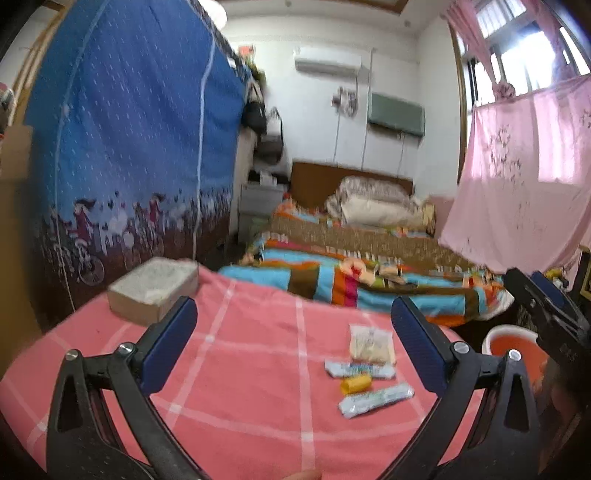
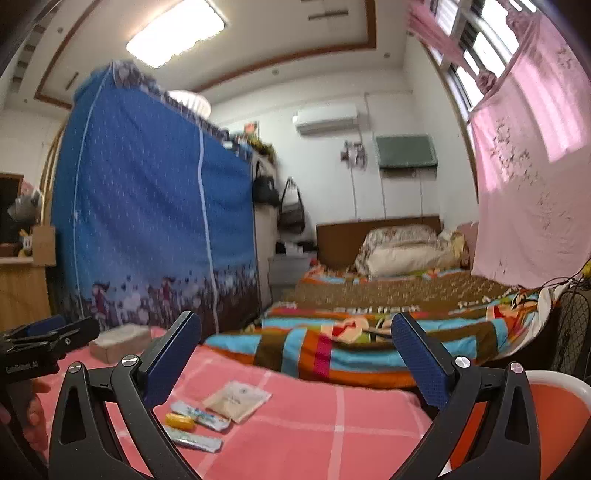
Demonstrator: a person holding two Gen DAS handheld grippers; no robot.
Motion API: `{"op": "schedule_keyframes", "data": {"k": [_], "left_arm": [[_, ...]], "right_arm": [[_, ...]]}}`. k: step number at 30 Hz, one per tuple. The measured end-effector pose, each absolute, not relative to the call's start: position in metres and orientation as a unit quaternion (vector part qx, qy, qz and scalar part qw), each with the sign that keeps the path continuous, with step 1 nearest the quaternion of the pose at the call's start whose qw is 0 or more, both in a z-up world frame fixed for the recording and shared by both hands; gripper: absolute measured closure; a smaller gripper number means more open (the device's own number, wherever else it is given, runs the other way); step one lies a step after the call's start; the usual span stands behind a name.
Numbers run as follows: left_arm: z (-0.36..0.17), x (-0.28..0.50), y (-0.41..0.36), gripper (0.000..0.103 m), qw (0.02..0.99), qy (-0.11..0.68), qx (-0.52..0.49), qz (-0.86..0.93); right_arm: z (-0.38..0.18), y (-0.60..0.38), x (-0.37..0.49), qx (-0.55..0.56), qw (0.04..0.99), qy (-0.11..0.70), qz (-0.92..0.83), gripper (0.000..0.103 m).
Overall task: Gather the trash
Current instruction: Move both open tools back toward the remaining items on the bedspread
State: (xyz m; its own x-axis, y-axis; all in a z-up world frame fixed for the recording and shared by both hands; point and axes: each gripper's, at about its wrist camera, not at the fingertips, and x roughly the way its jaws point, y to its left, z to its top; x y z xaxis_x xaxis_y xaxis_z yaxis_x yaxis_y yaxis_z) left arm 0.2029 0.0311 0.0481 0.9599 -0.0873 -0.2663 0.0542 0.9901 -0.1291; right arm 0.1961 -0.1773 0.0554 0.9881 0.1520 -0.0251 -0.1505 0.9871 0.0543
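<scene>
Trash on pink cloth (image 1: 258, 369): one beige packet (image 1: 371, 341), two wrappers (image 1: 376, 399), one yellow cap (image 1: 355, 383), both tongs (image 1: 295, 332) (image 2: 295, 354) wide open, empty.

Both wrist views look low across the pink cloth (image 1: 258, 369) toward the bed (image 2: 388, 332).

A white-walled bedroom with a tall blue fabric wardrobe (image 2: 147, 206) printed with cartoon figures along its base. A white air conditioner (image 2: 327, 118) hangs high on the far wall above a dark green wall panel (image 2: 406, 151). A brown wooden headboard (image 2: 347, 236) backs a bed under a striped multicoloured quilt (image 1: 369, 284). Pink floral curtains (image 2: 532, 184) glow at the barred window on the right; a rectangular ceiling light (image 2: 177, 33) is lit
</scene>
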Motion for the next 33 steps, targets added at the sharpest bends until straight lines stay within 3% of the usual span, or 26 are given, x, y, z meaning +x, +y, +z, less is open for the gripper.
{"op": "schedule_keyframes", "data": {"k": [6,9,11,13,20,26,28,30,33], "left_arm": [[0.030,0.222,0.025,0.004,0.974,0.210,-0.065,-0.058],[0.022,0.233,0.019,0.015,0.962,0.255,-0.066,-0.078],[0.017,0.239,0.014,0.022,0.953,0.282,-0.066,-0.092],[0.011,0.244,0.009,0.027,0.943,0.308,-0.071,-0.104],[-0.004,0.259,-0.018,0.049,0.917,0.377,-0.054,-0.119],[-0.005,0.263,-0.023,0.053,0.913,0.389,-0.054,-0.112],[-0.006,0.265,-0.024,0.057,0.912,0.392,-0.051,-0.107],[-0.007,0.266,-0.026,0.068,0.912,0.395,-0.045,-0.107],[-0.006,0.266,-0.024,0.068,0.911,0.393,-0.050,-0.110]], "right_arm": [[0.045,-0.170,0.229,0.005,0.988,0.116,0.101,0.000],[0.036,-0.165,0.239,-0.006,0.981,0.153,0.115,0.009],[0.031,-0.161,0.246,-0.018,0.976,0.179,0.120,0.022],[0.026,-0.160,0.252,-0.022,0.972,0.201,0.122,0.026],[0.016,-0.166,0.265,0.001,0.961,0.247,0.123,0.027],[0.012,-0.168,0.273,0.008,0.954,0.272,0.124,0.027],[0.011,-0.166,0.275,0.004,0.952,0.278,0.126,0.026],[0.010,-0.163,0.277,0.000,0.951,0.283,0.127,0.027],[0.008,-0.160,0.281,-0.005,0.947,0.294,0.130,0.027]]}}
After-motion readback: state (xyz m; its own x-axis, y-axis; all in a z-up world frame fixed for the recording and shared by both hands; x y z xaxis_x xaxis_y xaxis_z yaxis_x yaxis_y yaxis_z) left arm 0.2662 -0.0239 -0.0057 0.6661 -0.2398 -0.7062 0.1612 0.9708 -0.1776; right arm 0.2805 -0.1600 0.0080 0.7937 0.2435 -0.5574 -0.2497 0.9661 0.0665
